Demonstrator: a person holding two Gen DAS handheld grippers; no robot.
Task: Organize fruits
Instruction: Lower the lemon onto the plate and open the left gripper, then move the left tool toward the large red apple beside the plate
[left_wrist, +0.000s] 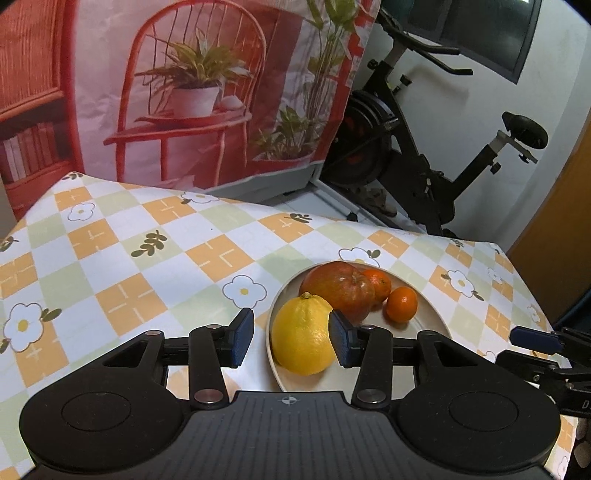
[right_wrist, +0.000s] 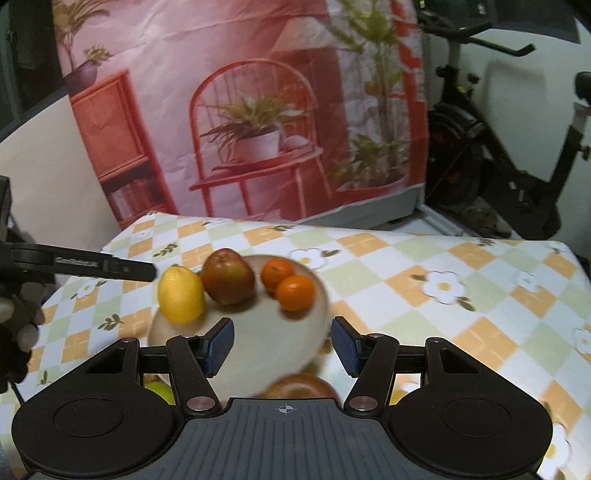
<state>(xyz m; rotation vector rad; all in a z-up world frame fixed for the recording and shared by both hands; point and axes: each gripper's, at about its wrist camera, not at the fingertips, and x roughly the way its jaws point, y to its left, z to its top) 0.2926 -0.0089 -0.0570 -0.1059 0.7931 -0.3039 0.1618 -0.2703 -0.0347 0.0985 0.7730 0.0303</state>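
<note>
Glossy, perhaps plastic tablecloth (left_wrist: 155, 236)

A lemon (left_wrist: 303, 334), a red apple (left_wrist: 338, 288) and two tangerines (left_wrist: 402, 304) lie together in a cream plate (left_wrist: 432, 321).

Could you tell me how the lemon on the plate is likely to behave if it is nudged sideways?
The lemon is oval and smooth-skinned, so it would probably roll or wobble rather than slide. It leans against the apple, which may block it that way. Sitting by the plate rim, it could tip over the edge.
</note>
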